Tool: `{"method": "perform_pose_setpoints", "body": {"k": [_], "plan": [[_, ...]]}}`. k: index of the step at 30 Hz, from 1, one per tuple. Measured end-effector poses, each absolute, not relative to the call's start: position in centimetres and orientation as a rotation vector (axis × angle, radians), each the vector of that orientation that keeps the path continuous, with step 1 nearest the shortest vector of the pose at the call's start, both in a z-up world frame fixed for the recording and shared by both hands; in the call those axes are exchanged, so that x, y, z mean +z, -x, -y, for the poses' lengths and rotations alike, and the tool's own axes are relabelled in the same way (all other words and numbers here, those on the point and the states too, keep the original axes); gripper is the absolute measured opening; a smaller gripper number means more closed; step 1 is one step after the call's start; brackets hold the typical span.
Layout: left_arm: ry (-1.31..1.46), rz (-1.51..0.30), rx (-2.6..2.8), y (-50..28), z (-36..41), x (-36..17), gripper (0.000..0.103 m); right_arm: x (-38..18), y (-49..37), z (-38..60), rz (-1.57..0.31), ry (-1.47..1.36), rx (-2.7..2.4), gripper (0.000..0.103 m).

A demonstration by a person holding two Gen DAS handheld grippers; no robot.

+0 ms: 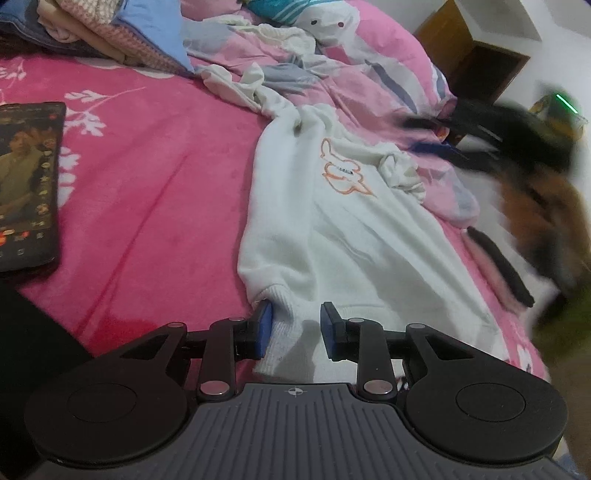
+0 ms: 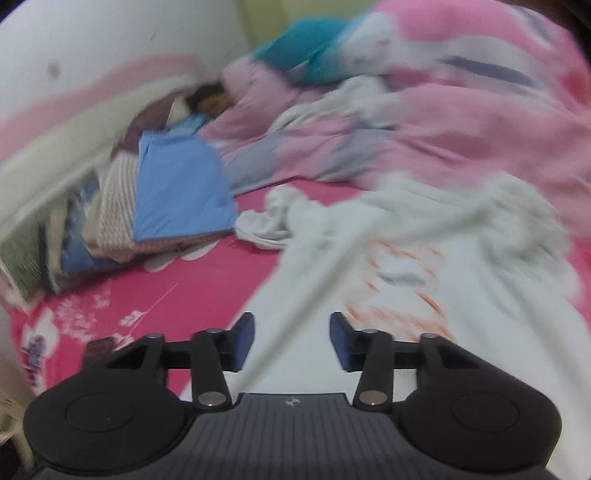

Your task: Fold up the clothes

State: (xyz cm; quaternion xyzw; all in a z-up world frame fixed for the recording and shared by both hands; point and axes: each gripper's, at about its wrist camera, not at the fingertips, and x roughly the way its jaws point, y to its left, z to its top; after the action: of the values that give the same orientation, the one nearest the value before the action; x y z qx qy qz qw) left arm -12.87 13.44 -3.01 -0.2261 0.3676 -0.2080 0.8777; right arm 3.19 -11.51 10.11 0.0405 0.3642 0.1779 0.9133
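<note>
A white sweatshirt [image 1: 343,229] with an orange outline drawing lies along the pink bed sheet [image 1: 147,192]. Its ribbed hem sits between the jaws of my left gripper [image 1: 295,326]. The left blue pad [image 1: 264,328] touches the hem and the right pad stands off it, so the jaws do not clamp. My right gripper [image 1: 421,134] shows as a dark blur over the sweatshirt's far right side. In the blurred right wrist view, the right gripper [image 2: 291,339] is open above the sweatshirt [image 2: 424,295], with nothing between its pads.
A phone [image 1: 26,184] with a lit screen lies on the sheet at left. Folded clothes [image 1: 110,33] are stacked at the back left, a blue piece [image 2: 177,192] on top. A crumpled pink quilt [image 1: 351,74] lies behind. A wooden cabinet [image 1: 472,55] stands at right.
</note>
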Motion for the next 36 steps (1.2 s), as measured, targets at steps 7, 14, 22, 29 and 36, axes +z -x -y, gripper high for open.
{"method": "perform_pose_setpoints", "body": {"k": [7,14,22,29,36], "plan": [[0.428,-0.733,-0.482,12.9,-13.2,-3.6,0.027,3.9,-15.6,-0.1,-0.808,0.289,0.236,0.054],[0.464,-0.747,-0.493,12.6,-13.3,-3.8,0.03,0.9,-20.9,-2.1,-0.854,0.345,0.193,0.013],[0.465,-0.741,-0.484,12.9,-13.1,-3.9,0.029,3.7,-22.7,-3.8,-0.711,0.117,0.42,0.012],[0.451,-0.746,-0.476,12.8,-12.3,-3.7,0.029,-0.9,-23.5,-5.7,-0.68,0.151,0.432,0.018],[0.487,-0.733,-0.493,13.1,-12.7,-3.3,0.03,4.6,-19.0,0.1,-0.67,0.007,0.442,0.04]]}}
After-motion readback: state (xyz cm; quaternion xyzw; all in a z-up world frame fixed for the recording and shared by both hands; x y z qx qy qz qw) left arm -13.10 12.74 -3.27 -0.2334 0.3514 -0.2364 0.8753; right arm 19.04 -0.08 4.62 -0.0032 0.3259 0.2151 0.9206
